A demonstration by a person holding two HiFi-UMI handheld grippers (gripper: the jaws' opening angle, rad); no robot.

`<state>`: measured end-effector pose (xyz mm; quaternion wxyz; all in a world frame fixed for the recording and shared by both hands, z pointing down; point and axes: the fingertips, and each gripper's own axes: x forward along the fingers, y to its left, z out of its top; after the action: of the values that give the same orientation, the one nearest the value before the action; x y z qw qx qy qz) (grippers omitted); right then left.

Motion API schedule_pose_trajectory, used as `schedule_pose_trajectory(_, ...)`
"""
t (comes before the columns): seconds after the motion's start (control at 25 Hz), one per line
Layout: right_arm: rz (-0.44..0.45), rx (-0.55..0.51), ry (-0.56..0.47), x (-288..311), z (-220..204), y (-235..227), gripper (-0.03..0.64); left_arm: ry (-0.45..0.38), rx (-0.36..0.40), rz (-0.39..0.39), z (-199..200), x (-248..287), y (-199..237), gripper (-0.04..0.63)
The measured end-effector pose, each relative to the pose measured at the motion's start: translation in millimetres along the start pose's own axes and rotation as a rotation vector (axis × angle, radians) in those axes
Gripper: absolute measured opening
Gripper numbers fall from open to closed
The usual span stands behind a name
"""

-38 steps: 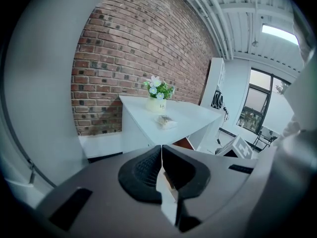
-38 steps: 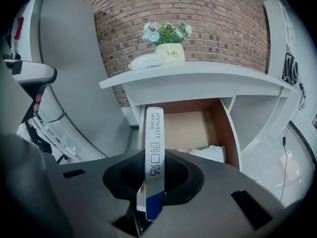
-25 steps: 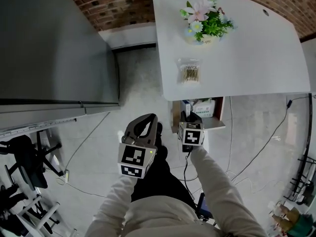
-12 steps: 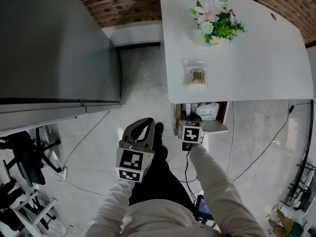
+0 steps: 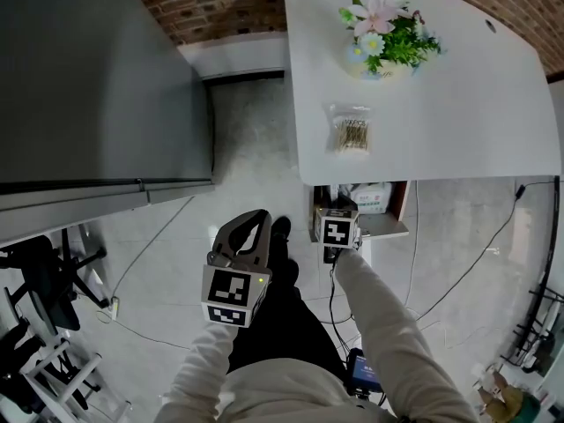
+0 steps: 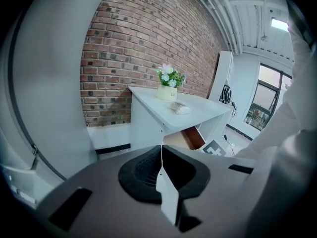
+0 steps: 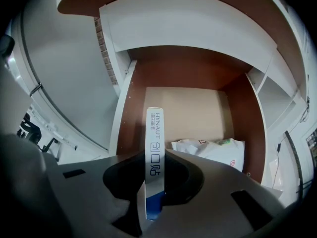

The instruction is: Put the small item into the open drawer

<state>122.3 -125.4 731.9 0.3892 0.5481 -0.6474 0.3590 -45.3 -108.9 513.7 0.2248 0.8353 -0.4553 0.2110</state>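
My right gripper (image 5: 337, 229) hovers at the front of the open drawer (image 5: 394, 226) under the white table (image 5: 458, 104). In the right gripper view its jaws are shut on a thin white and blue box (image 7: 154, 145), held upright on edge and pointing into the drawer (image 7: 183, 108). The drawer has brown walls and a beige floor, with a white plastic bag (image 7: 213, 148) lying at its near right. My left gripper (image 5: 254, 229) hangs lower left over the floor, away from the drawer, with its jaws shut on nothing (image 6: 161, 165).
On the table top stand a pot of flowers (image 5: 388, 38) and a clear packet of small sticks (image 5: 351, 135). A grey cabinet (image 5: 97, 86) fills the left side. Cables trail over the pale floor (image 5: 238, 148). A brick wall (image 5: 220, 3) runs behind.
The head view has shifted slightly. My right gripper, still holding the box, has edged a little toward the drawer front. The left gripper has barely moved.
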Motion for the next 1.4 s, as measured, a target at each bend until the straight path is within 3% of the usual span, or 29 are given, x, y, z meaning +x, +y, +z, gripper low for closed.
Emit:
schedule_pose_trajectory(0.2, -0.008, -0.057, -0.037, 7.5, 13.4, 0.1, 0.089, 0.007, -0.010, 0.002, -4.2, 3.3, 2.0, 0.021)
schedule_pose_trajectory(0.76, -0.023, -0.077, 0.032, 16.4, 6.1, 8.9, 0.100, 0.009, -0.019, 0.020, -6.4, 4.3, 13.2, 0.021)
schedule_pose_trajectory(1.0, 0.004, -0.065, 0.041, 15.5, 3.8, 9.4, 0.160, 0.009, -0.017, 0.019, -5.9, 5.2, 12.1, 0.021)
schedule_pose_trajectory(1.4, 0.007, 0.010, 0.046, -13.2, -5.6, 4.4, 0.164, -0.011, -0.013, 0.011, -0.8, 2.5, 2.8, 0.021)
